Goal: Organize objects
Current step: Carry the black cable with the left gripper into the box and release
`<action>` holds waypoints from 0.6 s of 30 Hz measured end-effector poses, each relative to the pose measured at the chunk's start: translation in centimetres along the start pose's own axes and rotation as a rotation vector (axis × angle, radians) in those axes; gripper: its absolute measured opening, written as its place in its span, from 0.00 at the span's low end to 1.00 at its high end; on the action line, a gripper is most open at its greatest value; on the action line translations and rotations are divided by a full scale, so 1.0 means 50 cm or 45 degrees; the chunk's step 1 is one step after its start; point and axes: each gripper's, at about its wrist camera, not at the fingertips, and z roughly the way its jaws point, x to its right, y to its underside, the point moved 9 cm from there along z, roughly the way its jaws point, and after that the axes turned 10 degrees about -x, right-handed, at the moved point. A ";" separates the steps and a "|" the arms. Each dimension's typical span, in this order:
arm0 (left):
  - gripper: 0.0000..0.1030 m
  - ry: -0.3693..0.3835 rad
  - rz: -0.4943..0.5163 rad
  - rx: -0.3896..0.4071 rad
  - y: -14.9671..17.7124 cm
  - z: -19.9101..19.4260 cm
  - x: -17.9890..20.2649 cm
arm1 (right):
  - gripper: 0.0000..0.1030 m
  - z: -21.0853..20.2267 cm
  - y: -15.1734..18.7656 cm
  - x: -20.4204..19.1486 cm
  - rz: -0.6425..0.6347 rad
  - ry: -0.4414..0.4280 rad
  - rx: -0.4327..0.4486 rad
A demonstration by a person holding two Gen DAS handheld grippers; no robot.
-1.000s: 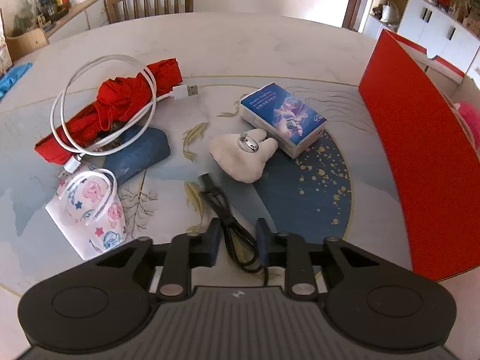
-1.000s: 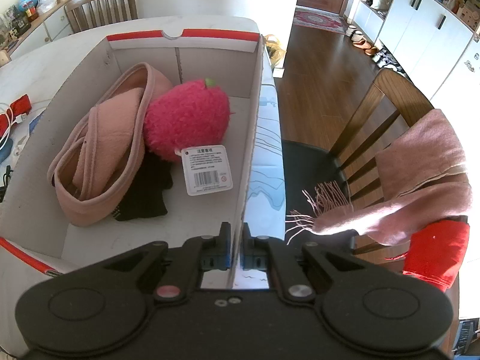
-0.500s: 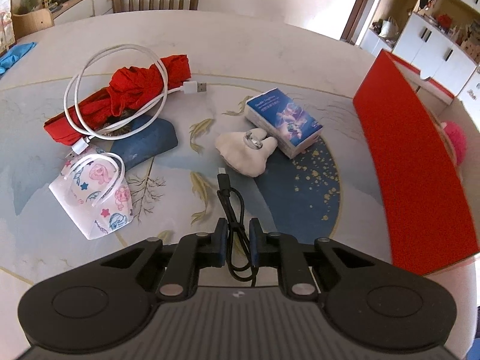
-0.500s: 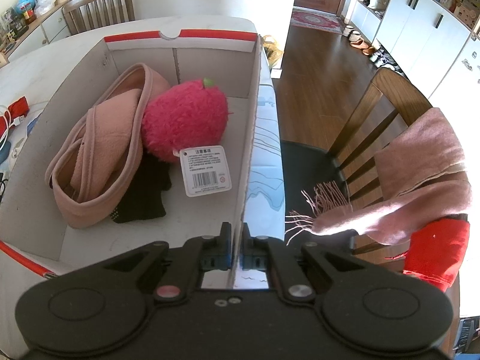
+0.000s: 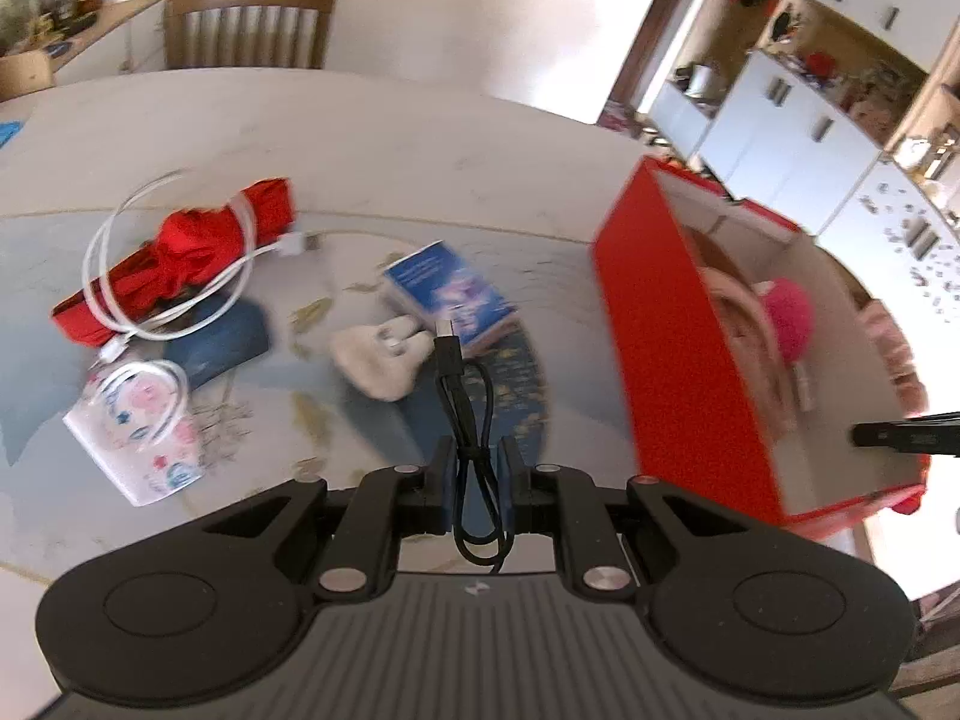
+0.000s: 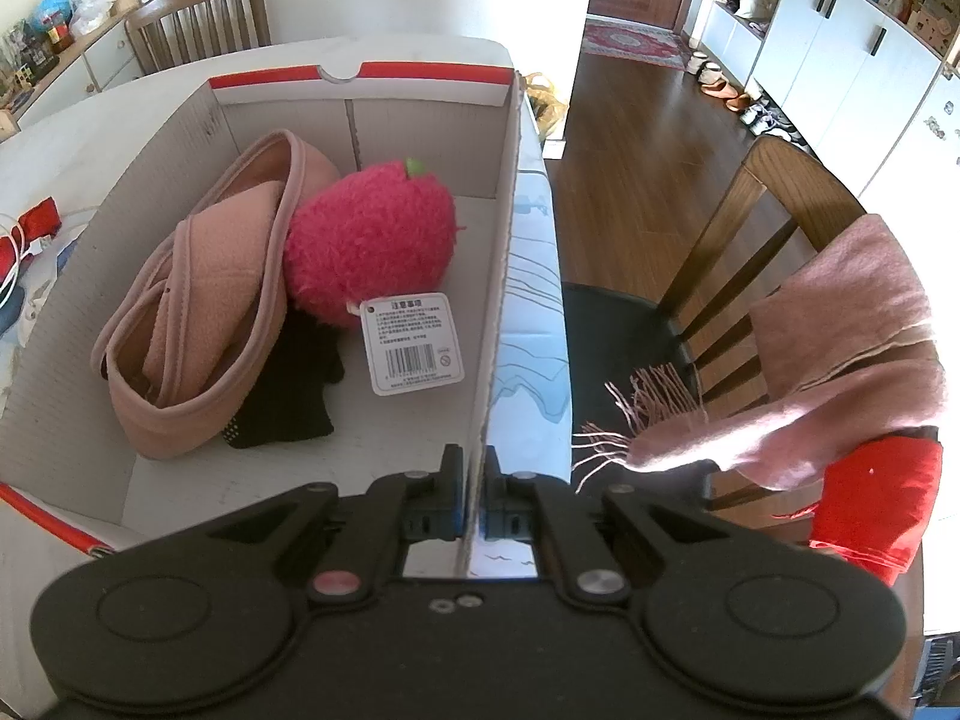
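With my left gripper (image 5: 476, 483) jaws just closed on the black cable (image 5: 465, 420) above the worktop, and my right gripper (image 6: 473, 495) clamping the box (image 6: 501, 276) wall, I next carry it into the box.

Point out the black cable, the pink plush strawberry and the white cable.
black cable (image 5: 451, 354), left wrist view, on its plug end.
pink plush strawberry (image 6: 366, 240), right wrist view, on its fuzzy body.
white cable (image 5: 111, 222), left wrist view, on its coiled loop.

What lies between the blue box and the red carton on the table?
Nothing: in the left wrist view the stretch of table between the blue box and the red carton is bare.
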 end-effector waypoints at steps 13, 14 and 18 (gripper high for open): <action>0.12 0.132 0.181 0.073 -0.068 -0.066 0.117 | 0.04 0.003 -0.001 -0.001 0.006 -0.010 0.007; 0.12 0.142 0.203 0.080 -0.076 -0.073 0.129 | 0.04 0.003 -0.001 -0.001 0.006 -0.011 0.008; 0.12 0.186 0.287 0.105 -0.106 -0.097 0.182 | 0.04 0.003 -0.001 0.001 0.007 -0.018 0.008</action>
